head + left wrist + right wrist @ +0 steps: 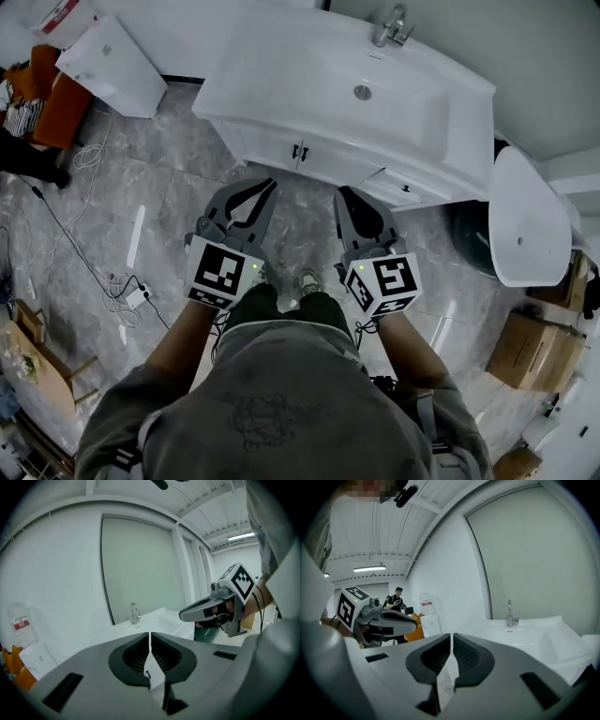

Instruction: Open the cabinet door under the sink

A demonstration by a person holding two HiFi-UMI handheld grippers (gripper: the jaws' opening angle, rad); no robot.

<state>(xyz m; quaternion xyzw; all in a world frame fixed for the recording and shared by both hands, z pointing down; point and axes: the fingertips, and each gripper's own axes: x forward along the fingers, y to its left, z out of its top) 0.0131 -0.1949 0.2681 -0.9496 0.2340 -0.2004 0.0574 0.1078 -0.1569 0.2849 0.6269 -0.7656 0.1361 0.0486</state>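
Note:
The white sink (pixel 361 89) with its faucet (pixel 389 26) stands on a white cabinet, seen from above in the head view. The cabinet doors (pixel 267 142) are closed, and two small dark handles (pixel 300 151) sit side by side at their meeting edge. My left gripper (pixel 269 185) hangs just in front of the doors, slightly left of the handles, shut and empty. My right gripper (pixel 345 193) is beside it to the right, also shut and empty. The left gripper view shows the closed jaws (pixel 150 635), the faucet (pixel 135 613) and the right gripper (pixel 211 610). The right gripper view shows closed jaws (pixel 452 637).
A white ceramic fixture (pixel 525 216) stands right of the cabinet and a white panel (pixel 112 66) lies at the far left. Cardboard boxes (pixel 530 352) sit at the right, and cables (pixel 122 291) trail across the marble floor. A person (pixel 396 599) stands far off.

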